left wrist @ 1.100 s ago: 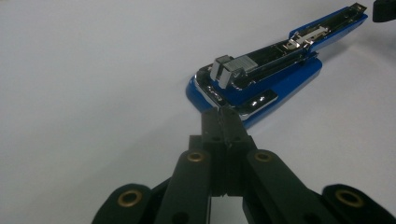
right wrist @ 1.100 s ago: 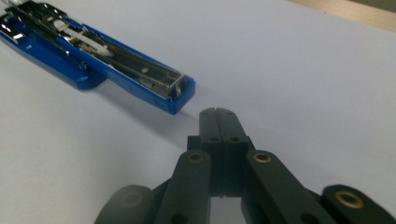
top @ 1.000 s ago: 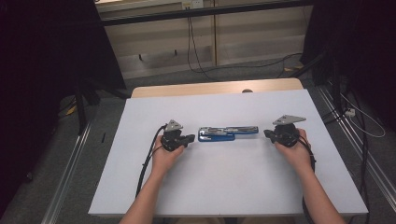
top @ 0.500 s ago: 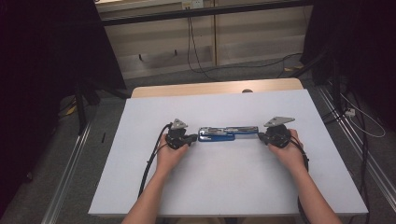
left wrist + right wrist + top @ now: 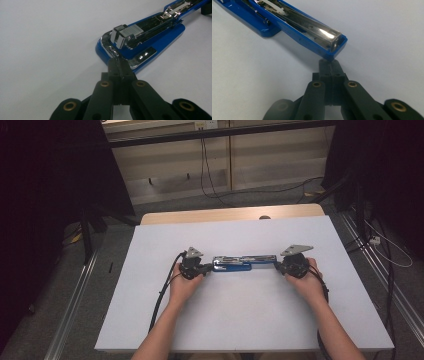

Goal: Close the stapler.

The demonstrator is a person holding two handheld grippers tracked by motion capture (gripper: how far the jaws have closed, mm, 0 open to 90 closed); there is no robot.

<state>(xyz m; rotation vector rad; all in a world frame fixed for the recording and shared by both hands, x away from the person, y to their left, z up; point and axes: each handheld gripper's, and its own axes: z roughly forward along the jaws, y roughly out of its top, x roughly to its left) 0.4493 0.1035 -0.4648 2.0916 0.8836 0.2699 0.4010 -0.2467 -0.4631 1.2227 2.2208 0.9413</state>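
A blue and chrome stapler (image 5: 244,262), opened out flat, lies across the middle of the white tabletop (image 5: 240,320). My left gripper (image 5: 207,267) is shut, and its tips rest against the stapler's left end. In the left gripper view the closed jaws (image 5: 118,66) meet the rounded blue base of the stapler (image 5: 150,37) with nothing between them. My right gripper (image 5: 277,265) is also shut at the stapler's right end. In the right gripper view its tips (image 5: 329,63) sit just under the blue nose of the stapler's (image 5: 307,30) chrome arm.
A strip of wooden table (image 5: 225,215) shows beyond the white sheet's far edge. Cables (image 5: 210,175) trail over the floor behind the table, and metal rails (image 5: 75,295) run along both sides. White surface lies free in front of and behind the stapler.
My right gripper has moved left up to the stapler's right end. The left gripper has edged slightly right toward the left end. The stapler has stayed in place.
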